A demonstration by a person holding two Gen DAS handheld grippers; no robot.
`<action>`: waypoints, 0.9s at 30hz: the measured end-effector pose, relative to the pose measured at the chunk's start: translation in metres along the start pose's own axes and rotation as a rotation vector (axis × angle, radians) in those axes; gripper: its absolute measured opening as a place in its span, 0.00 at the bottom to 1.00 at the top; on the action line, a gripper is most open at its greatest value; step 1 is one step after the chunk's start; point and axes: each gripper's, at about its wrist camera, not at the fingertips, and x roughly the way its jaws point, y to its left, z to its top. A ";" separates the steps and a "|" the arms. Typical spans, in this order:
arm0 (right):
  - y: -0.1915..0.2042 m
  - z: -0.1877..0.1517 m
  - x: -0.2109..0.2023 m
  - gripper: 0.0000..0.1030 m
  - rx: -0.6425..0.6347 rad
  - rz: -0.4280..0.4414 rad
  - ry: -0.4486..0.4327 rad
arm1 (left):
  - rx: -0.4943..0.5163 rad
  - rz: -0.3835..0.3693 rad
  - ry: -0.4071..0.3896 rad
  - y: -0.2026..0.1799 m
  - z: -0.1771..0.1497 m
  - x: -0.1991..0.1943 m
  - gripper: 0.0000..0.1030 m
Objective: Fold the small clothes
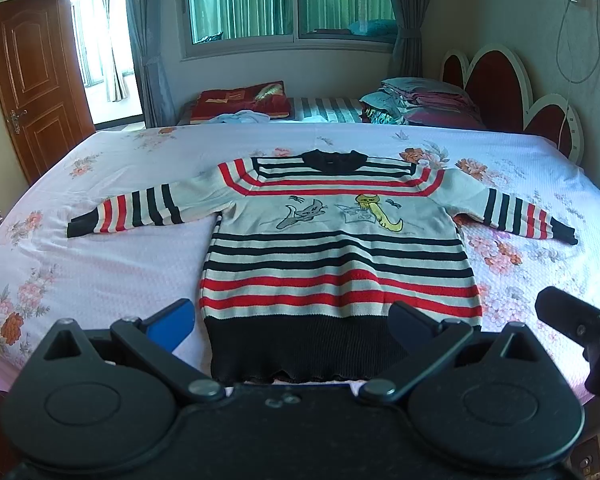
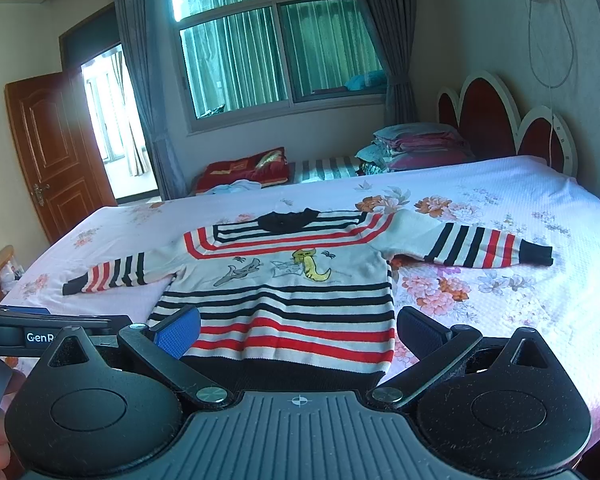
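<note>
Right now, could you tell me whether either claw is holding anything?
Nothing is held. The left claw and right claw are both open above the hem of the striped sweater, which lies flat.

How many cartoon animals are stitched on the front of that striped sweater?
2, on the sweater's chest: a grey one toward its left-hand sleeve in view, a yellow one beside it. The back is hidden.

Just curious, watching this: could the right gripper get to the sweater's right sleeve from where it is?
Probably yes. The right gripper is open above the striped sweater's hem, and the right sleeve lies flat and uncovered on the floral bedsheet, with nothing between them.
</note>
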 end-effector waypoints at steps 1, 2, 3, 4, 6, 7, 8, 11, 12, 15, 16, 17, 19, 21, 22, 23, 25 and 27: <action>0.000 0.000 0.000 1.00 0.000 0.000 0.000 | 0.001 0.000 -0.001 0.000 0.000 0.000 1.00; -0.001 0.000 0.000 1.00 0.000 -0.001 -0.001 | 0.002 0.001 0.000 -0.001 0.000 0.000 1.00; -0.001 0.000 0.001 1.00 0.000 -0.002 -0.001 | 0.002 0.000 0.000 -0.001 0.000 0.000 1.00; -0.002 0.000 0.001 1.00 0.000 -0.003 -0.001 | 0.002 -0.001 0.000 -0.001 0.000 0.000 1.00; -0.003 0.000 0.002 1.00 0.003 -0.004 -0.001 | 0.003 -0.001 -0.001 -0.003 0.001 0.001 1.00; -0.003 0.000 0.002 1.00 0.005 -0.005 0.000 | 0.005 0.000 -0.001 -0.003 0.001 0.001 1.00; -0.004 0.000 0.003 1.00 0.006 -0.005 0.002 | 0.005 -0.001 0.001 -0.005 0.001 0.001 1.00; -0.004 0.000 0.004 1.00 0.008 -0.007 0.004 | 0.004 -0.001 0.002 -0.006 0.000 0.002 1.00; -0.004 -0.001 0.003 1.00 0.008 -0.007 0.004 | 0.003 -0.002 0.002 -0.006 0.000 0.002 1.00; -0.004 -0.001 0.003 1.00 0.006 -0.007 0.004 | 0.004 0.000 0.001 -0.007 0.000 0.002 1.00; -0.004 -0.001 0.003 1.00 0.007 -0.008 0.003 | 0.003 -0.002 0.002 -0.006 0.000 0.002 1.00; -0.004 -0.001 0.004 1.00 0.007 -0.009 0.003 | 0.004 -0.003 0.002 -0.007 0.000 0.002 1.00; -0.005 -0.001 0.005 1.00 0.010 -0.010 0.005 | 0.006 0.000 0.001 -0.007 0.000 0.002 1.00; -0.005 -0.002 0.005 1.00 0.011 -0.012 0.005 | 0.004 -0.001 0.003 -0.006 0.001 0.002 1.00; -0.005 -0.002 0.005 1.00 0.011 -0.013 0.005 | 0.003 -0.001 0.003 -0.007 0.000 0.002 1.00; -0.006 -0.002 0.006 1.00 0.011 -0.016 0.005 | 0.004 -0.001 0.002 -0.006 0.001 0.002 1.00; -0.006 -0.002 0.007 1.00 0.012 -0.018 0.008 | 0.005 -0.001 0.003 -0.007 0.001 0.002 1.00; -0.006 -0.002 0.008 1.00 0.014 -0.018 0.010 | 0.005 -0.001 0.003 -0.006 0.001 0.002 1.00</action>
